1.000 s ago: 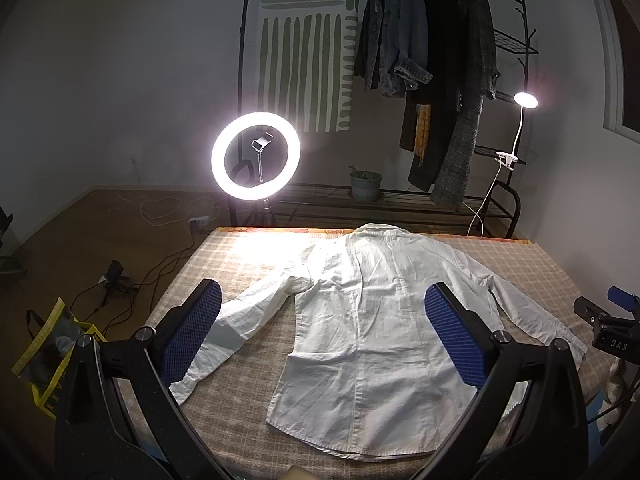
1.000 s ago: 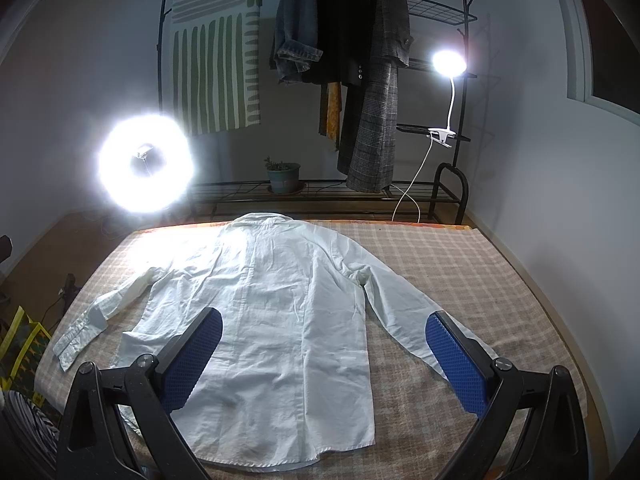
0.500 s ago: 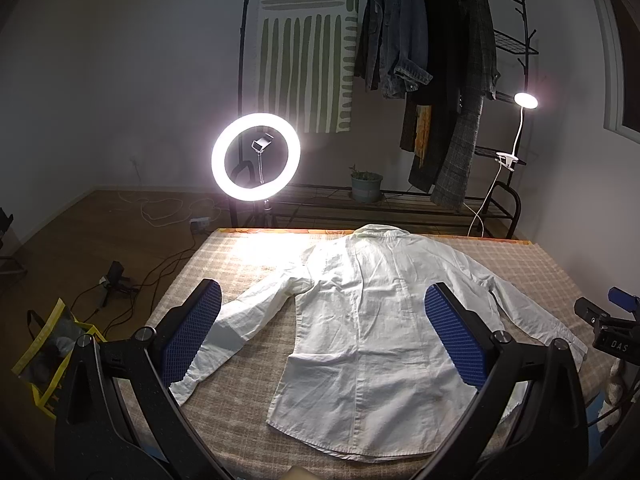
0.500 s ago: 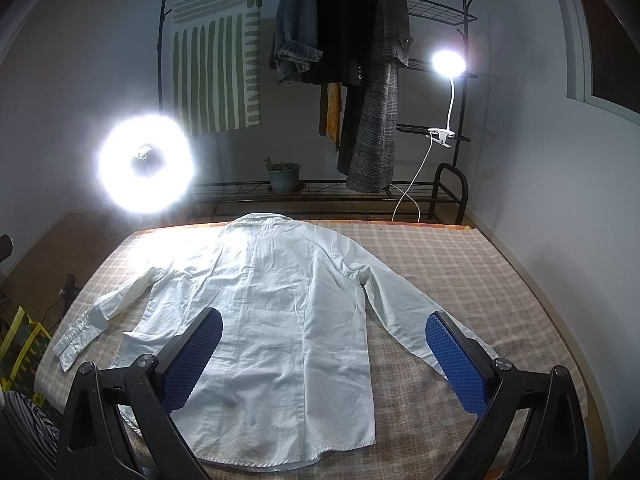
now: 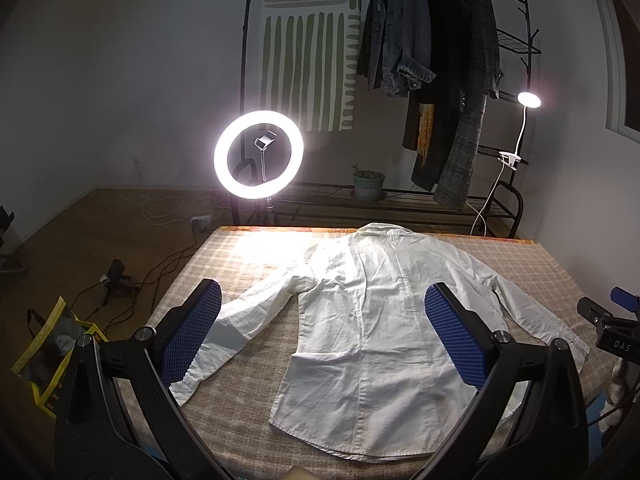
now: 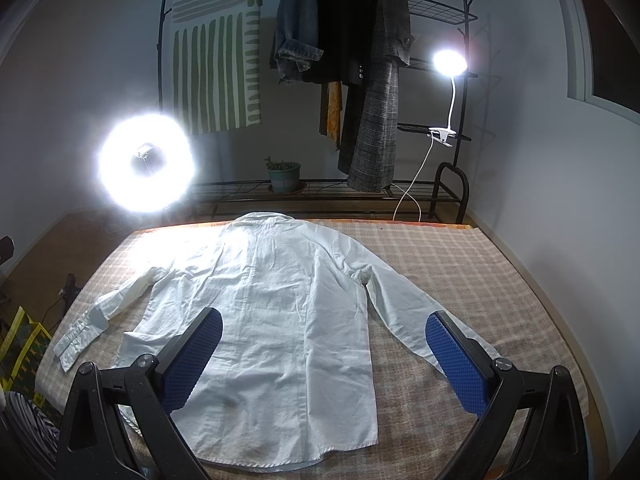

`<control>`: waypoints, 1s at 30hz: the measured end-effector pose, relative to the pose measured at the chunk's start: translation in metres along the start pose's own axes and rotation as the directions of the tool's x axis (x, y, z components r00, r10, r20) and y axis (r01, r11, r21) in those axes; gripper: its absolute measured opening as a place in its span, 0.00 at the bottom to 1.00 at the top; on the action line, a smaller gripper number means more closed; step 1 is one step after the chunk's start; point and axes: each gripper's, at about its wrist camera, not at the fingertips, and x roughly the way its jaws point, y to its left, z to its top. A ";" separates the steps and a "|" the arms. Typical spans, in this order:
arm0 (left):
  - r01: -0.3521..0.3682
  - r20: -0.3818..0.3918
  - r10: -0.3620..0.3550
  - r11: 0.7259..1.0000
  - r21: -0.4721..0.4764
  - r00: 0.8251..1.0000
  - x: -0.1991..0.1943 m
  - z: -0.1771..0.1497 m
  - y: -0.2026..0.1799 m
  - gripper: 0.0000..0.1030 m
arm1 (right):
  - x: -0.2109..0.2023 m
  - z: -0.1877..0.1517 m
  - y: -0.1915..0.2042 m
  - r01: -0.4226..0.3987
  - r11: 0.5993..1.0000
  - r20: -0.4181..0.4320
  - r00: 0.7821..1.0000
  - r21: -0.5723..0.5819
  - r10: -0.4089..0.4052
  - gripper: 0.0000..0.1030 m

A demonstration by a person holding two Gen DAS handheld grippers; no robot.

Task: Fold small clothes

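A white long-sleeved shirt [image 5: 372, 320] lies flat, back up, on a checked table cover [image 5: 248, 256], collar at the far edge, sleeves spread to both sides. It also shows in the right wrist view [image 6: 280, 312]. My left gripper [image 5: 320, 332] is open and empty, held above the near hem, its blue pads [image 5: 188, 336] wide apart. My right gripper [image 6: 324, 356] is open and empty above the shirt's lower right part. The right gripper's tip [image 5: 612, 320] shows at the right edge of the left wrist view.
A bright ring light [image 5: 258, 154] stands behind the table's far left. A clothes rack [image 5: 432, 60] with hanging jackets, a clip lamp [image 5: 528, 100] and a potted plant [image 5: 368, 184] stand behind. A yellow bag [image 5: 44, 352] and cables lie on the floor at left.
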 end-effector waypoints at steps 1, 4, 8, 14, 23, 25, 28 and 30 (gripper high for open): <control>0.000 0.000 0.000 1.000 0.000 1.000 0.000 0.000 0.000 1.00 | 0.000 0.000 0.000 0.001 1.000 0.000 1.000 0.000 -0.001 1.00; 0.000 0.000 0.000 1.000 -0.001 1.000 0.000 -0.001 0.000 1.00 | -0.001 0.000 0.001 0.000 1.000 0.001 1.000 0.001 0.000 1.00; -0.009 -0.003 0.008 1.000 -0.008 1.000 0.002 0.004 0.007 1.00 | 0.000 0.000 0.002 0.001 1.000 0.001 1.000 -0.002 -0.001 1.00; -0.024 -0.012 0.024 1.000 -0.009 1.000 0.011 -0.003 0.015 1.00 | 0.000 -0.001 0.003 -0.003 1.000 -0.002 1.000 -0.002 0.003 1.00; -0.082 -0.033 0.082 0.997 0.002 0.996 0.032 -0.018 0.034 1.00 | 0.005 0.001 0.013 -0.010 1.000 -0.014 1.000 -0.019 0.010 1.00; -0.101 -0.025 0.102 0.995 0.012 0.994 0.041 -0.024 0.046 1.00 | 0.008 0.001 0.014 -0.011 1.000 -0.017 1.000 -0.023 0.011 1.00; -0.120 -0.027 0.121 0.993 0.017 0.992 0.059 -0.030 0.072 1.00 | 0.011 0.000 0.018 -0.015 0.999 -0.019 1.000 -0.031 0.014 1.00; -0.127 -0.046 0.128 0.992 0.013 0.991 0.076 -0.034 0.091 1.00 | 0.013 -0.001 0.020 -0.016 0.999 -0.012 1.000 -0.032 0.016 1.00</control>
